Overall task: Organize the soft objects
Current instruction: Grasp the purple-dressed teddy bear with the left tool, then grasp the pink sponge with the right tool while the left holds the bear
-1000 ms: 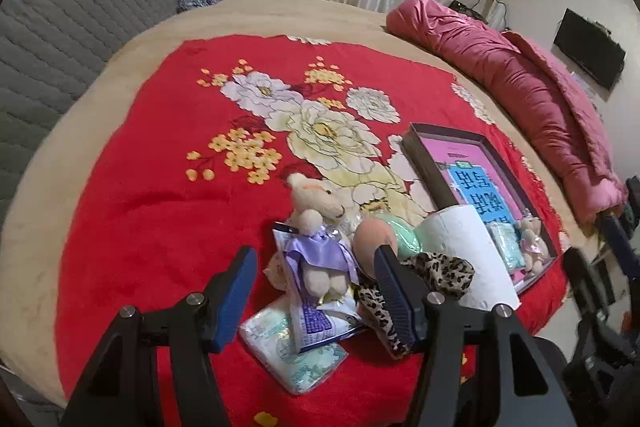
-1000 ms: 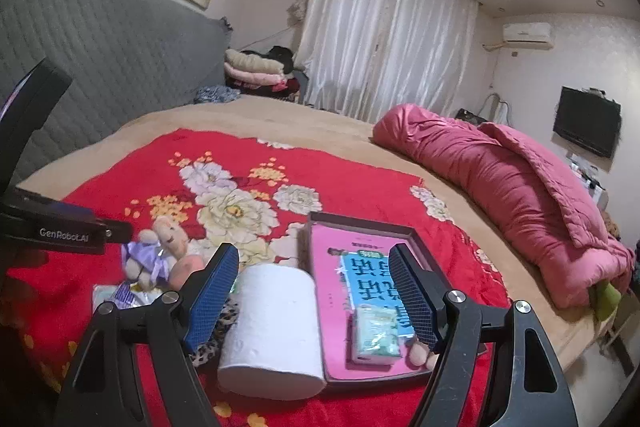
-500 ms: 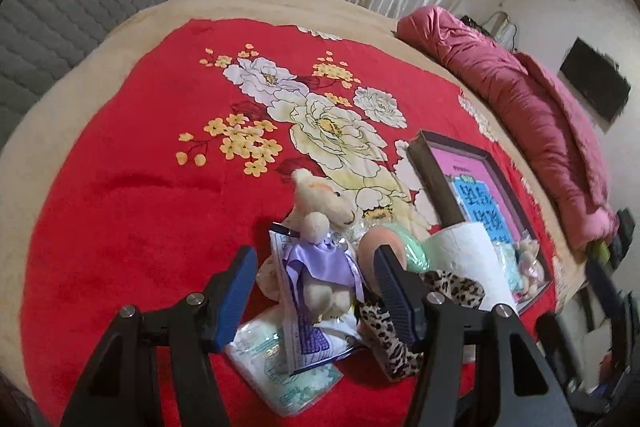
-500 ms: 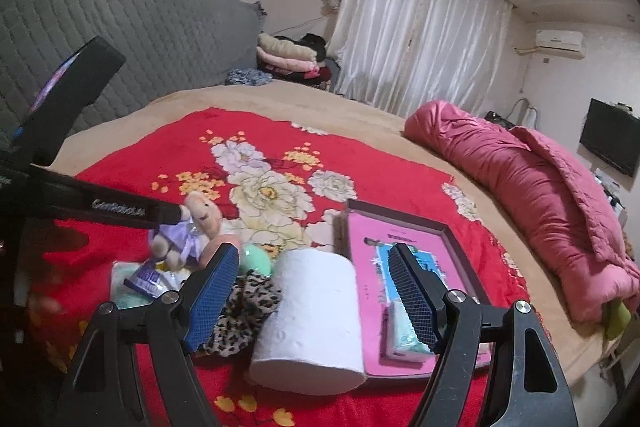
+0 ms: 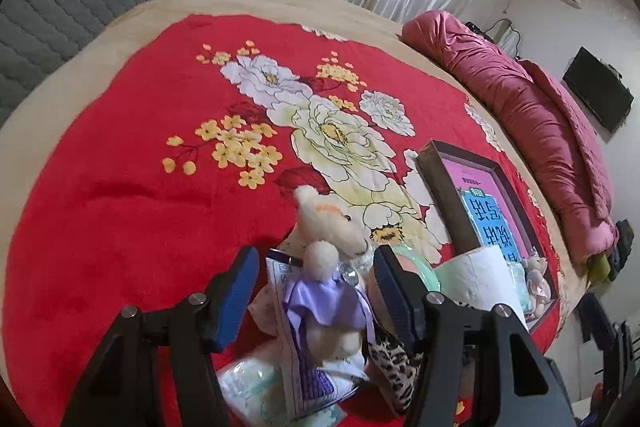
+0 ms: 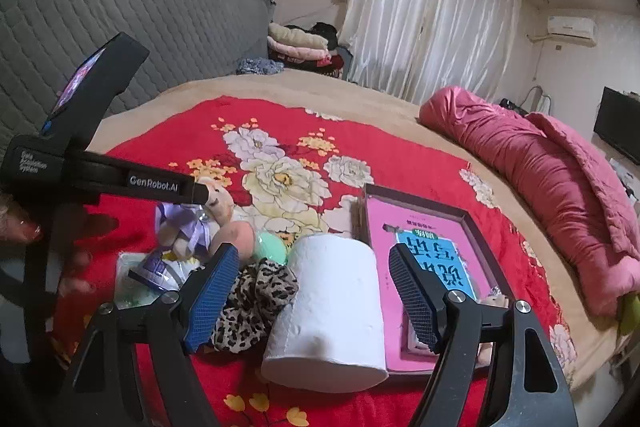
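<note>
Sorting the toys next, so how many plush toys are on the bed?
2: a plush bear in purple between the left gripper's open jaws, and a small plush in the tray. Others may be hidden.

A cream plush bear (image 5: 328,227) in a purple dress lies packaged on the red blanket, left of a leopard-print scrunchie (image 6: 256,303) and an upright white tissue roll (image 6: 332,311).

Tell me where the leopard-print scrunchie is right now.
In the right wrist view, the leopard-print scrunchie lies on the red blanket, against the left side of the toilet paper roll, just behind the right gripper's left finger.
</note>
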`<state>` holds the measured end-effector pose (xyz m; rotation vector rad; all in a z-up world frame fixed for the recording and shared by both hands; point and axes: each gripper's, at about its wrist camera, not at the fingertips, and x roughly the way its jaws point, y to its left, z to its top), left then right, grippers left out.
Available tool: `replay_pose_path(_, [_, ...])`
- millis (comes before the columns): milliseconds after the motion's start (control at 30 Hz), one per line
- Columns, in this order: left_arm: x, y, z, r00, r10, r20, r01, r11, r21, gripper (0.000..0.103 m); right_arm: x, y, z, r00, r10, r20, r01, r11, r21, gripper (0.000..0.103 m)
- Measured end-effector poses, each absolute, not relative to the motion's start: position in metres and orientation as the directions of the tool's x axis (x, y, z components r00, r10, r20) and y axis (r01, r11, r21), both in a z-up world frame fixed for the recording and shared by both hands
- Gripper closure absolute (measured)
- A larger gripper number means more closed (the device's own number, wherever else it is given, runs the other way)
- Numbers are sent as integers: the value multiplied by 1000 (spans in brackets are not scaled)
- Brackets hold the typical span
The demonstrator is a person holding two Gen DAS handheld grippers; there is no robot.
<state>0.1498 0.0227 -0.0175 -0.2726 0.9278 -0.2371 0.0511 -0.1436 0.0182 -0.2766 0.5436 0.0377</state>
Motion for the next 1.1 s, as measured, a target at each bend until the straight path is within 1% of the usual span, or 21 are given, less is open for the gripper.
replay_pose_path(167, [165,18,-27,550,-326,-769,91,939,-333,45,55,-147,15,848,-34,-529,-107,966,-235,24])
replay_pose_path(367, [181,19,-36,508,-358,-783,73,924,-376,45,59,-150,10,838,-29,-544,-111,968,-224,24])
replay_pose_path(633, [196,23,-44,469,-428,-773,59,888,-455,45,63,-151,5,832,-32,-554,-111,968,-223,24])
replay_pose_path(800, [201,22,-46,460,-451,-765,68,877,-476,45,66,-148,4,833,-35,-552,-116,964,-238,24])
replay_pose_path(833, [201,22,-47,456,-451,-767,73,878,-473,46,65,-146,5,837,-36,-546,-121,961,-248,24])
replay_pose_path(867, [201,21,-46,456,-449,-768,76,880,-469,52,65,-144,5,838,-35,-545,-125,959,-254,24])
replay_pose_path(900, [200,21,-46,458,-446,-769,80,882,-464,57,65,-141,5,839,-34,-543,-132,956,-264,24])
replay_pose_path(933, [200,21,-45,458,-445,-770,84,884,-461,58,65,-138,5,841,-31,-540,-139,953,-271,24])
replay_pose_path(967, [200,21,-44,462,-447,-766,88,883,-462,61,66,-135,6,842,-24,-539,-149,950,-274,24])
replay_pose_path(1100, [198,24,-43,459,-471,-753,101,870,-483,64,75,-121,10,837,9,-547,-192,941,-279,24])
